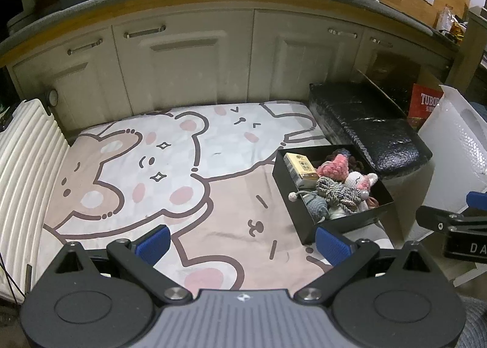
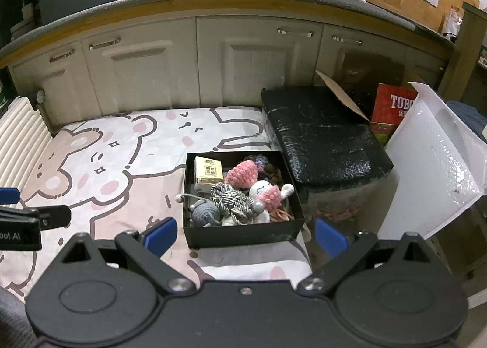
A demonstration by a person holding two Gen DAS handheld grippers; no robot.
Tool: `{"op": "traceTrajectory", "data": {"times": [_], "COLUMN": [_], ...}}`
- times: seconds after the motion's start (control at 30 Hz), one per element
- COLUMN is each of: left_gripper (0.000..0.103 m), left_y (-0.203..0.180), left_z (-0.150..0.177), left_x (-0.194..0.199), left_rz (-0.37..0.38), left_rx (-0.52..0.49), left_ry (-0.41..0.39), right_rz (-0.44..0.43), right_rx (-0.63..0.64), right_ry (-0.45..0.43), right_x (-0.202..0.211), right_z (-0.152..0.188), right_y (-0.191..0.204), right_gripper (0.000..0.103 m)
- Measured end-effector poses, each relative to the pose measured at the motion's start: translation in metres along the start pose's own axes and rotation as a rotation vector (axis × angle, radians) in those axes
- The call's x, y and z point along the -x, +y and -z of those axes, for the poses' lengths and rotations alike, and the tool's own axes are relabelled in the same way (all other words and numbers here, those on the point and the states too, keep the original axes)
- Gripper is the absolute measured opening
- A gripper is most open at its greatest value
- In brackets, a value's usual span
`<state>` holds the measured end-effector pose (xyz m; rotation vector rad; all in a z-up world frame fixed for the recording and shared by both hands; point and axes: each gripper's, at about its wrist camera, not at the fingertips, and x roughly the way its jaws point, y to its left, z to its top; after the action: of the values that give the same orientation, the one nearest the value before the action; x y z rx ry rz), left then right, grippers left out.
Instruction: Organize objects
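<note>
A black open box [image 2: 243, 233] [image 1: 338, 223] stands on the cartoon-bear cloth [image 1: 170, 165] [image 2: 100, 171]. It holds a yellow carton [image 2: 208, 172] [image 1: 299, 166], a pink crochet piece [image 2: 242, 173] [image 1: 331, 166], a grey rope knot [image 2: 232, 197] [image 1: 334, 191], a grey crochet mouse [image 2: 205, 212] [image 1: 316, 206] and a white-and-pink crochet toy [image 2: 269, 194] [image 1: 363, 180]. My left gripper [image 1: 242, 244] is open and empty over the cloth, left of the box. My right gripper [image 2: 245, 237] is open and empty, its fingers on either side of the box's near wall.
A black wrapped bundle [image 2: 322, 138] [image 1: 365, 122] lies right of the box. A white bubble-wrap sheet [image 2: 435, 159] and a red Tuborg carton [image 2: 392, 110] stand at the right. Cream cabinet doors [image 2: 243, 65] run along the back. A ribbed white case [image 1: 24, 171] borders the cloth's left.
</note>
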<state>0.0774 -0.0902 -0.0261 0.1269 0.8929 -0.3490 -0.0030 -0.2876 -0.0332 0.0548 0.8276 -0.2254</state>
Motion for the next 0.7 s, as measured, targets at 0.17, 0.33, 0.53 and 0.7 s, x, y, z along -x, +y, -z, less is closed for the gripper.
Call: {"op": "traceTrajectory", "data": {"times": [0.17,0.33,0.53,0.7], "left_gripper": [0.101,0.101,0.101,0.101], "left_y": [0.001,0.0,0.0005,0.0004], "left_z": [-0.0002,-0.0002,0.0,-0.0002], "left_x": [-0.0014,-0.0024,-0.0036,-0.0044], "left_rz": [-0.005,-0.012,-0.021,-0.025], "left_rx": [0.004,0.001,0.004,0.004], "left_ry": [0.006,0.011,0.02,0.024], "right_rz": [0.001,0.001,0.008,0.014], "right_rx": [-0.001,-0.002,0.006,0.012], "right_ry": [0.0,-0.001,-0.004,-0.004], "right_x": [0.0003,0.0002,0.0004,0.0003], "right_z": [0.0001,0.0003,0.0008,0.0014], "right_y": [-0.0001,-0.0002,0.0017,0.0031], "right_gripper": [0.098,0.098,0.098,0.098]}}
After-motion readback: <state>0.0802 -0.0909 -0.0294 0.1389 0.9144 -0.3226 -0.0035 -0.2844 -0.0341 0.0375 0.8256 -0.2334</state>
